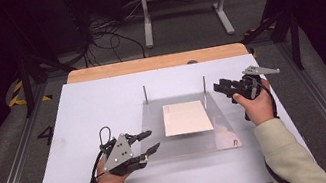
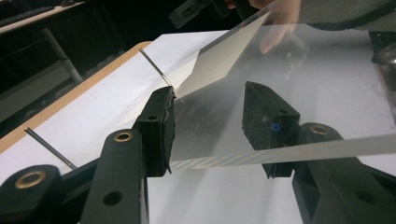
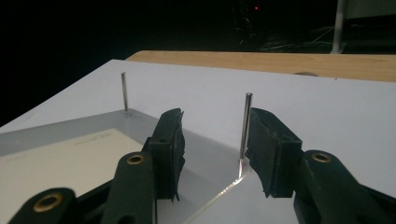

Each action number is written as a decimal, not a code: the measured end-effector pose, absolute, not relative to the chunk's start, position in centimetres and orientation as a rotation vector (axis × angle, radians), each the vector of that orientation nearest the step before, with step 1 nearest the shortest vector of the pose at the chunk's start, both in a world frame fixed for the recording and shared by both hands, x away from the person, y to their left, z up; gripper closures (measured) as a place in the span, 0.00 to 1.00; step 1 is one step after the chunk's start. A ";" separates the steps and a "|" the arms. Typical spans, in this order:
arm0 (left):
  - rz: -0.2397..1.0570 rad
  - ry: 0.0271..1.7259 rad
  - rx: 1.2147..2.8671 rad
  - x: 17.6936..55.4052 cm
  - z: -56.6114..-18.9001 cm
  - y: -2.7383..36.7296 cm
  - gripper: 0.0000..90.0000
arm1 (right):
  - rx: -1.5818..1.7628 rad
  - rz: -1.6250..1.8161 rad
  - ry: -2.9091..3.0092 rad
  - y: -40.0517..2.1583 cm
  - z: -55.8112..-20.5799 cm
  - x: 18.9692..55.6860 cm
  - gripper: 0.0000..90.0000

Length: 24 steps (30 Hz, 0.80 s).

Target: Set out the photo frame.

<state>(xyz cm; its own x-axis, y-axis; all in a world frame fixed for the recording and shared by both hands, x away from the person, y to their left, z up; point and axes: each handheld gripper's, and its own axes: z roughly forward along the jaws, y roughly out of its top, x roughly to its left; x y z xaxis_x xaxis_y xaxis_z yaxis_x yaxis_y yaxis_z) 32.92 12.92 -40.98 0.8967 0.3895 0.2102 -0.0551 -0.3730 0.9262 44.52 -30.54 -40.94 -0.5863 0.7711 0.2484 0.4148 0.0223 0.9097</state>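
High view: a white board is seen laid over a wooden tabletop, with a clear acrylic plate resting on it and a white sheet lying flat on the plate, roughly at its middle
Pins: two thin metal pins, the left pin and the right pin, are shown standing upright at the far edge of the plate
Left gripper: the left gripper is held low at the plate's near left corner, pointing toward the sheet; its jaws are parted
Left gripper view: the near edge of the acrylic plate is seen running across between the two jaws; no pad can be seen pressing on it, so the tool is read as released, with the plate edge in the gap; the white sheet is seen beyond, through the plate
Right gripper: the right gripper is held at the plate's far right corner, just beside the right pin; its jaws are parted and nothing is clasped
Right gripper view: the right pin is seen upright just inside the right-hand jaw; touching cannot be told; the left pin stands farther off, and the white sheet lies at lower left
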 end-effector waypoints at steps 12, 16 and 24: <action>0.461 0.266 1.902 33.5 -40.0 13.0 0.59 | 0.981 1.554 2.036 -30.4 -39.7 38.6 0.61; 0.471 0.263 1.909 33.4 -39.9 13.0 0.60 | 0.935 1.515 2.051 -30.4 -38.7 37.0 0.57; 0.472 0.262 1.914 33.3 -39.7 13.1 0.60 | 0.894 1.455 2.084 -31.7 -37.6 33.7 0.56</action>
